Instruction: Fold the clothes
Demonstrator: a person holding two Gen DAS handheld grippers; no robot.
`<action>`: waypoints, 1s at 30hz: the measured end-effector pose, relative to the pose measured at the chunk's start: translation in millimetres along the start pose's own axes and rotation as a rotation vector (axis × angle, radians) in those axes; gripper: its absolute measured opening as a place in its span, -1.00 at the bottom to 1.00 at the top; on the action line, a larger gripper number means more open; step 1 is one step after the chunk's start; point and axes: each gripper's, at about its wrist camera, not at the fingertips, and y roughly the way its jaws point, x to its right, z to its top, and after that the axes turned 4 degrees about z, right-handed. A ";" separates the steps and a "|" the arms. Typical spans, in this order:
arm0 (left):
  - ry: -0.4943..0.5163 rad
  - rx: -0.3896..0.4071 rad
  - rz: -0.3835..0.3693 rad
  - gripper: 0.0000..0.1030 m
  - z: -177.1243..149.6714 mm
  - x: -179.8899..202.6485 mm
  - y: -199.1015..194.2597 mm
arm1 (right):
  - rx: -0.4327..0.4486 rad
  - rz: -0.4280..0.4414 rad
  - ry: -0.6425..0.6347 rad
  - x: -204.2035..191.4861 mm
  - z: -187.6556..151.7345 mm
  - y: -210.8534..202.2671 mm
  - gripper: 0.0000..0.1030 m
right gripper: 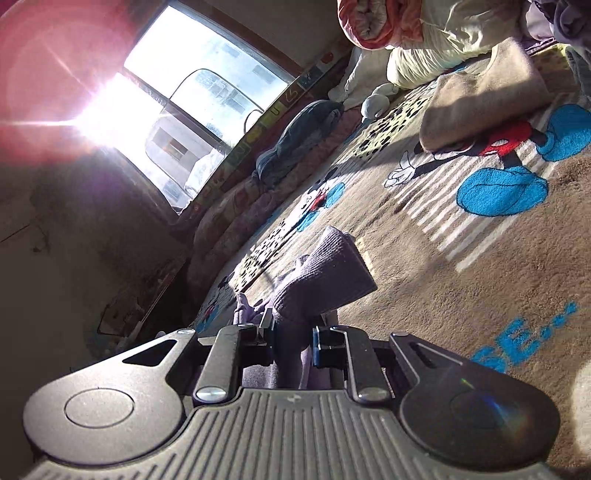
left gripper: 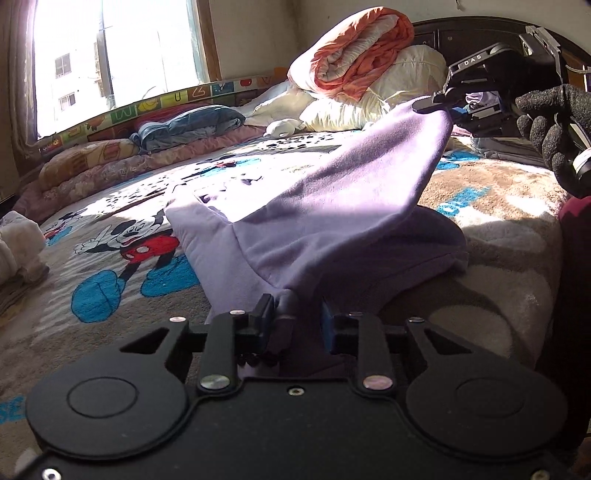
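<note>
Left gripper (left gripper: 297,317) pinching a bunched corner of the lavender sweatshirt (left gripper: 332,206), fabric squeezed between the black finger and the blue-padded one. Right gripper (right gripper: 293,332) likewise clamped on a ribbed cuff or hem (right gripper: 325,273) of the same garment, seen also in the left wrist view (left gripper: 448,107) up near the dark headboard (left gripper: 476,35), gripped by a hand in a black knit glove (left gripper: 550,125). Sweatshirt stretched as a taut sheet between the two grippers, lifted above the cartoon-mouse blanket (left gripper: 140,243), with its lower part sagging onto the blanket just beyond the left gripper. Blanket covering the bed, brown and cream with blue and red figures, part sunlit. Beyond the sweatshirt, toward the headboard: a rolled orange-and-white quilt (left gripper: 354,55) on top of a cream duvet (left gripper: 399,88). Along the blanket's window side: a folded blue-grey garment (left gripper: 188,123) on a pink patterned quilt (left gripper: 110,162), backed by a colourful letter-printed strip (left gripper: 147,107) under the bright window (left gripper: 114,51). In the right wrist view, a beige folded garment (right gripper: 480,96) lying on the blanket near the cream duvet (right gripper: 443,48). Whitish cloth (left gripper: 18,243) heaped at the blanket's left edge.
</note>
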 end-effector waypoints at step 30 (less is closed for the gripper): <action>-0.371 0.053 -0.114 -0.44 3.2 -55.9 -13.0 | -0.044 0.077 0.030 11.9 -9.1 8.6 -0.62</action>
